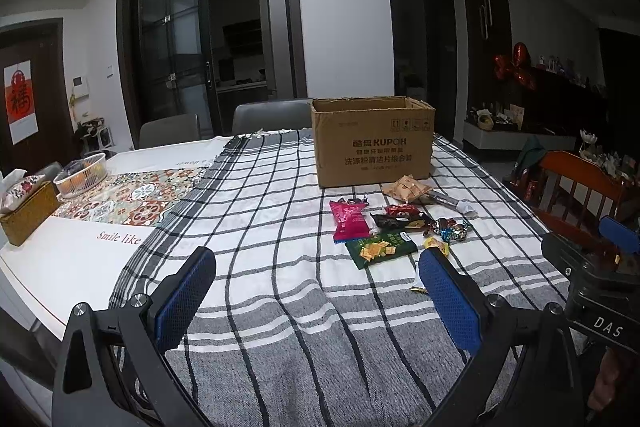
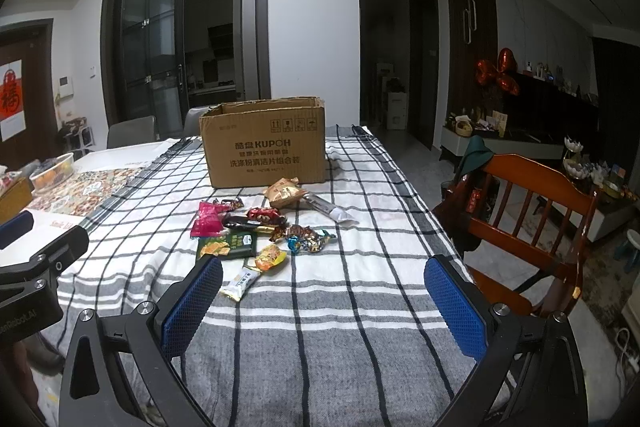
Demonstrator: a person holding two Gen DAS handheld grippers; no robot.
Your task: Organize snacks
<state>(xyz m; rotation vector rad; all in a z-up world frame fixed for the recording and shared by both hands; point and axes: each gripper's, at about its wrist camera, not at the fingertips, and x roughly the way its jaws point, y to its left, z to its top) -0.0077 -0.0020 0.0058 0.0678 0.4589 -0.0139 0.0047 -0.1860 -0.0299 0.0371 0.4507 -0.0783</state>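
Note:
An open cardboard box [image 1: 372, 143] [image 2: 266, 147] stands on the checked tablecloth. In front of it lie several snacks: a pink packet [image 1: 349, 219] [image 2: 207, 219], a green cracker packet [image 1: 382, 247] [image 2: 228, 246], a tan bag [image 1: 410, 188] [image 2: 285, 191], a red wrapper [image 2: 262, 214], foil candies [image 1: 452, 228] [image 2: 310, 238], an orange packet [image 2: 271, 257] and a white bar [image 2: 241, 283]. My left gripper [image 1: 318, 263] is open and empty, above the cloth near the snacks. My right gripper [image 2: 324, 269] is open and empty, its left pad beside the green packet.
A wooden chair [image 2: 532, 223] stands at the table's right edge. A white basket [image 1: 82, 174] and a tissue box [image 1: 26, 207] sit at the far left on a patterned mat. Grey chairs [image 1: 268, 115] stand behind the table.

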